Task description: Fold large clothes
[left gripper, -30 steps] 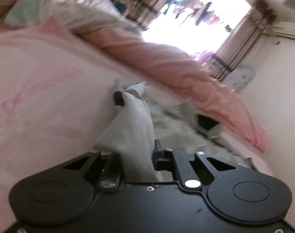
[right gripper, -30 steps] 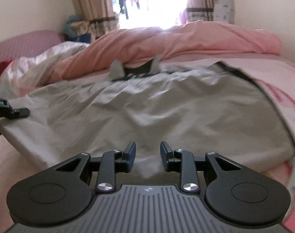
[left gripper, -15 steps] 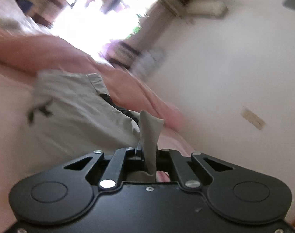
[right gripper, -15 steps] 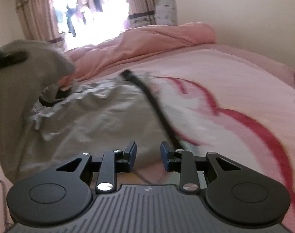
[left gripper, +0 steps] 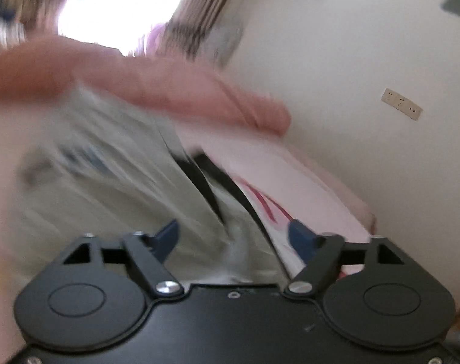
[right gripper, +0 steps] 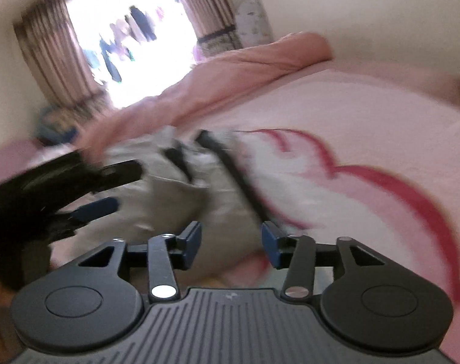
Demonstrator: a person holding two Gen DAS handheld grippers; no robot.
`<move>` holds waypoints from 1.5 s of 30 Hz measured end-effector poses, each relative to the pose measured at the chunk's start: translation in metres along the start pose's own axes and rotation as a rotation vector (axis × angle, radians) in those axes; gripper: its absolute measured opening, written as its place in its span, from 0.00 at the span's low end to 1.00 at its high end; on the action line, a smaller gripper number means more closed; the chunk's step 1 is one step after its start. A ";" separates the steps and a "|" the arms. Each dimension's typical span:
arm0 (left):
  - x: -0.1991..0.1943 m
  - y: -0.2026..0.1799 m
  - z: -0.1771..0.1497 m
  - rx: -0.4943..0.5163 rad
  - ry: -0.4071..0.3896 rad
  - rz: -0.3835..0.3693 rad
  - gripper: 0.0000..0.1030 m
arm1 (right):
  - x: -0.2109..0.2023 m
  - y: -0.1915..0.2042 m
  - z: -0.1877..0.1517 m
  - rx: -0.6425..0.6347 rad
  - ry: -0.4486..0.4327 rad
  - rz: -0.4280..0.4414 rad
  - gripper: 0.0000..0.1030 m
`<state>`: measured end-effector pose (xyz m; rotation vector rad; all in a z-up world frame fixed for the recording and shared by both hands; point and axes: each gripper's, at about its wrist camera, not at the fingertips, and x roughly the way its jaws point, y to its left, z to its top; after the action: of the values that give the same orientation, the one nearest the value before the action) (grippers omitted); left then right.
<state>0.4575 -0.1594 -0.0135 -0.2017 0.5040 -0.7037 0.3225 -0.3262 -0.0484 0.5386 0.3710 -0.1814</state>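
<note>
Your left gripper (left gripper: 233, 236) has just opened wide, dropping the fold it carried; the grey fabric garment with black trim (right gripper: 175, 194) now lies doubled on the pink printed bedsheet (right gripper: 366, 127). Your right gripper (right gripper: 231, 242), just widened, holds nothing, so one fold looks done.

Bright overexposed window (right gripper: 129, 39) flanked by brown striped curtains (right gripper: 48, 51); cream walls (left gripper: 351, 45) with a socket plate (left gripper: 402, 104); bed sheet (right gripper: 366, 115) pink, rumpled pink duvet (right gripper: 254, 60) along far edge.
</note>
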 end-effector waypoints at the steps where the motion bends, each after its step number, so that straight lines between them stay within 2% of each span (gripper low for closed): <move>1: -0.017 0.003 -0.002 0.033 -0.024 0.052 0.86 | 0.003 0.003 0.000 0.012 0.010 0.047 0.64; 4: -0.061 0.030 -0.020 0.089 -0.029 0.227 0.85 | 0.019 0.014 0.002 0.016 0.028 0.104 0.66; 6: -0.078 0.048 -0.038 0.072 0.001 0.294 0.85 | 0.035 0.023 0.004 0.013 0.033 0.112 0.66; 10: -0.080 0.073 -0.067 -0.022 0.089 0.312 0.85 | 0.071 0.031 0.012 0.049 0.083 0.064 0.66; 14: -0.056 0.069 -0.075 0.052 0.116 0.344 0.84 | 0.098 0.028 0.013 0.115 0.136 0.005 0.63; 15: -0.050 0.067 -0.075 0.064 0.122 0.348 0.82 | 0.102 0.027 0.013 0.123 0.140 0.006 0.57; 17: -0.035 0.063 -0.073 0.081 0.151 0.337 0.68 | 0.107 0.027 0.012 0.110 0.144 -0.009 0.41; 18: -0.033 0.061 -0.074 0.080 0.158 0.327 0.64 | 0.108 0.029 0.012 0.098 0.143 -0.018 0.32; 19: -0.033 0.060 -0.075 0.081 0.151 0.334 0.64 | 0.109 0.031 0.012 0.078 0.140 -0.032 0.19; 20: -0.039 0.058 -0.074 0.082 0.150 0.336 0.63 | 0.109 0.033 0.014 0.060 0.134 -0.042 0.12; 22: -0.038 0.057 -0.073 0.081 0.153 0.337 0.61 | 0.103 0.036 0.020 0.056 0.107 -0.017 0.04; 27: -0.032 0.048 -0.072 0.102 0.138 0.350 0.52 | 0.055 0.050 0.045 0.018 -0.047 0.084 0.03; 31: -0.029 0.044 -0.069 0.085 0.145 0.331 0.51 | 0.032 0.022 0.047 0.048 -0.115 0.031 0.03; 33: -0.025 0.045 -0.073 0.073 0.152 0.321 0.52 | 0.037 -0.007 0.039 0.073 -0.077 0.001 0.03; 36: -0.022 0.044 -0.079 0.103 0.149 0.336 0.58 | 0.067 -0.047 0.014 0.136 0.042 -0.022 0.03; 37: -0.021 0.046 -0.081 0.099 0.154 0.342 0.60 | 0.075 -0.056 0.004 0.151 0.055 -0.015 0.03; 42: -0.019 0.060 -0.082 0.061 0.175 0.331 0.63 | 0.075 -0.058 -0.006 0.129 0.029 -0.008 0.04; 45: -0.020 0.060 -0.080 0.064 0.184 0.337 0.63 | 0.072 -0.057 -0.003 0.106 0.032 0.001 0.13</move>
<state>0.4378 -0.1024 -0.0956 0.0101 0.6712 -0.4093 0.3727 -0.3779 -0.1055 0.6471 0.3938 -0.1922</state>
